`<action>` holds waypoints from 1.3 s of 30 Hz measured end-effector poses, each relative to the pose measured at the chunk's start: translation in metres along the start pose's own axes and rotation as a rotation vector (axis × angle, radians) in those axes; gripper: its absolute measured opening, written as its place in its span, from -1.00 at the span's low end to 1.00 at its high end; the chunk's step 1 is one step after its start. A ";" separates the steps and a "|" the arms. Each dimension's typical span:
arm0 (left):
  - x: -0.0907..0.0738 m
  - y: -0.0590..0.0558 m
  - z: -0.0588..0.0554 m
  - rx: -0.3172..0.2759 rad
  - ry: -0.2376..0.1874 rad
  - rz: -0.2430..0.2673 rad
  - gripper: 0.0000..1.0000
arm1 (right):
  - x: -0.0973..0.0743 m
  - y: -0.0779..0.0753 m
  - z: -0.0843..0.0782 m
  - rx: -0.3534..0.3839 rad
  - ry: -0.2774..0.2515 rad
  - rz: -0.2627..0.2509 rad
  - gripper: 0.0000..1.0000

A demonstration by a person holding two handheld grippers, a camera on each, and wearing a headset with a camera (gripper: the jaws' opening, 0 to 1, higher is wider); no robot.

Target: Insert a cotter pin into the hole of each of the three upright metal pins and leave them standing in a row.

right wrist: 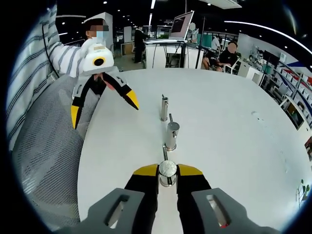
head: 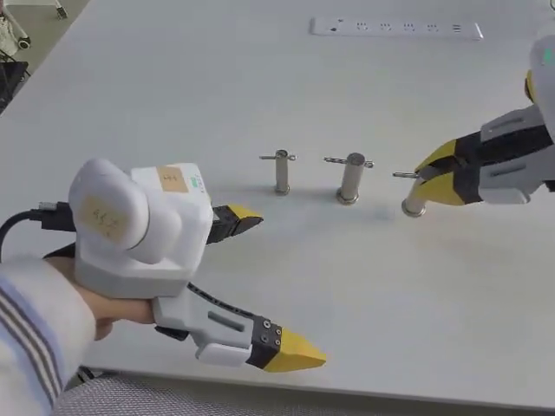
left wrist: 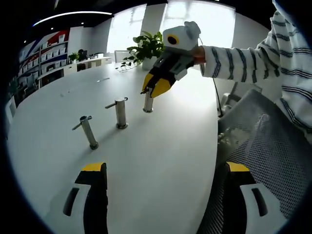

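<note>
White workbench (head: 156, 95) is bearing the third metal pin (head: 413, 206), which the right gripper (head: 423, 184) is clamping while its cotter pin (head: 405, 175) probably needs pushing home; the left gripper (head: 291, 286) is hovering open.

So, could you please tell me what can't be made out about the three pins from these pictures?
- Third pin, head view: the right gripper, shut on it, hides its top and hole, so it is unclear whether its cotter pin passes right through.
- Same pin, right gripper view: seen from above, with the jaws covering its sides.
- Left pin and middle pin: their holes are too small to see.
</note>
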State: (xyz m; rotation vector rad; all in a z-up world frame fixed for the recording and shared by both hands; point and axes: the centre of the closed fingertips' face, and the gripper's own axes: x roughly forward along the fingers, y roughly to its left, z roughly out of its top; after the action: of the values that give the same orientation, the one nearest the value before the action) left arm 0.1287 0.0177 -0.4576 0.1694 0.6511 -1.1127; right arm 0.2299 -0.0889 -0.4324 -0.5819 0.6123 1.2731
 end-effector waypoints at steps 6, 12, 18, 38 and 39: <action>-0.001 0.000 0.001 -0.004 0.004 0.009 0.92 | 0.002 -0.009 -0.009 0.002 0.018 0.018 -0.84; -0.002 -0.006 0.002 -0.014 0.005 -0.009 0.92 | 0.005 -0.011 -0.012 0.001 0.020 0.029 -0.84; -0.002 -0.010 -0.002 -0.005 0.027 -0.022 0.92 | 0.006 -0.013 -0.013 -0.006 0.017 0.028 -0.84; -0.012 -0.002 -0.002 -0.005 0.042 0.013 0.95 | -0.001 -0.008 0.008 0.071 -0.098 -0.035 -0.19; -0.014 -0.001 -0.002 -0.005 0.039 0.023 0.95 | -0.004 -0.003 0.010 0.079 -0.107 -0.045 -0.12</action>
State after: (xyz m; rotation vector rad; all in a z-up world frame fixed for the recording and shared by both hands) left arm 0.1235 0.0286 -0.4513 0.1943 0.6846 -1.0880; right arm 0.2335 -0.0858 -0.4226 -0.4569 0.5550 1.2243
